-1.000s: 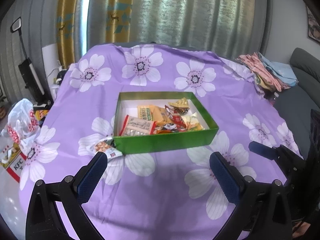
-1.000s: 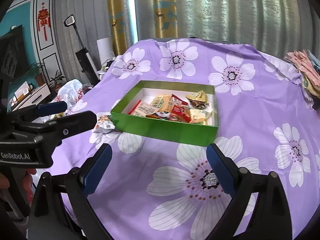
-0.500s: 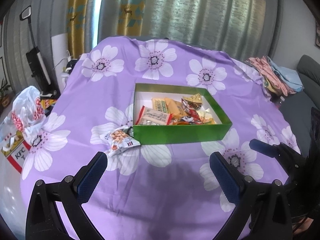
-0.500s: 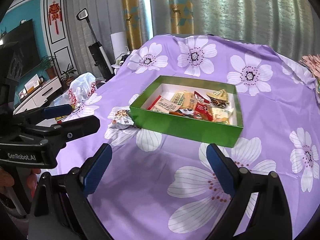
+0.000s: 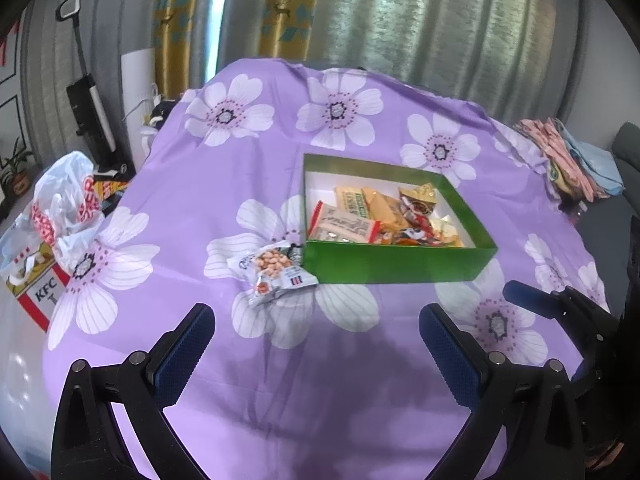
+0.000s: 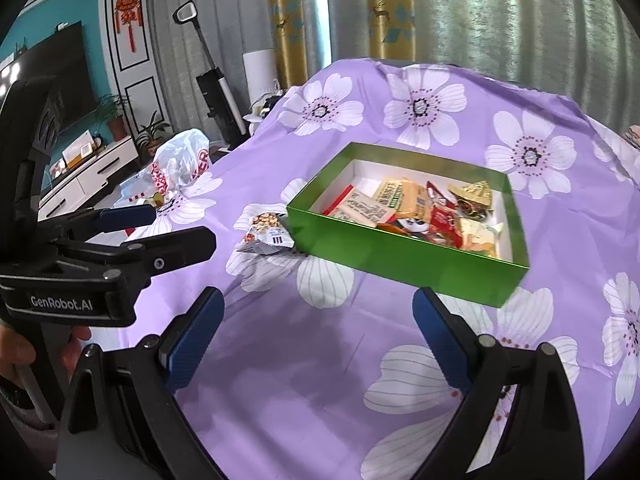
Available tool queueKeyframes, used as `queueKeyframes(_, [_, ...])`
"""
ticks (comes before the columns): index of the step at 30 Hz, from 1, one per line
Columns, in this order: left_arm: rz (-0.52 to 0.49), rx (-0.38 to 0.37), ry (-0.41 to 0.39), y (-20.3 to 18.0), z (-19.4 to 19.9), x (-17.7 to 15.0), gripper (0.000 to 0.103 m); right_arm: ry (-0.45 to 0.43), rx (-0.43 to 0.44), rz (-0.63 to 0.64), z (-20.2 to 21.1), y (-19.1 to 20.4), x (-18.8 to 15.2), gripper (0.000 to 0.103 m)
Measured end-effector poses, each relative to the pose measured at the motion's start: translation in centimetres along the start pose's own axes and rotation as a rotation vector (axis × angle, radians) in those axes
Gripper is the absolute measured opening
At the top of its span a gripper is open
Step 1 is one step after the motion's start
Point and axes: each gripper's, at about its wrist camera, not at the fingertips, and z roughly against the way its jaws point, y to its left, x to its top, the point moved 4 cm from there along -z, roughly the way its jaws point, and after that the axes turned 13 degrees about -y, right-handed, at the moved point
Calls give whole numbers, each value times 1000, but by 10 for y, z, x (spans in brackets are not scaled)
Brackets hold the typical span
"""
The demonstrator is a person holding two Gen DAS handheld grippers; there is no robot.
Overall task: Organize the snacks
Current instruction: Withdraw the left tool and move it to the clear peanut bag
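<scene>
A green box (image 5: 396, 266) (image 6: 404, 258) holding several snack packets sits mid-table on the purple flowered cloth. One peanut packet (image 5: 276, 270) (image 6: 266, 232) lies on the cloth against the box's near-left corner. My left gripper (image 5: 316, 340) hovers open over the cloth, short of the packet and box, nothing between its fingers. My right gripper (image 6: 316, 332) is open too, empty, low over the cloth in front of the box. In the right wrist view the left gripper (image 6: 152, 228) shows at the left, held by a hand.
A white plastic bag and a KFC box (image 5: 44, 292) stand on the floor off the table's left edge. Folded clothes (image 5: 572, 164) lie at the far right. An upright vacuum (image 5: 90, 112) leans by the curtains; a TV stand (image 6: 76, 176) sits far left.
Both grippers have swung leftward, so the box and peanut packet now sit further right in each view. Both stay open and empty.
</scene>
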Motion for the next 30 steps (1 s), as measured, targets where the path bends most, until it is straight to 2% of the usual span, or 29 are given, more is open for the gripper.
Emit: queueKeyframes(30, [42, 37, 65, 37, -45, -5, 102, 56, 91, 8, -65, 15, 3, 96])
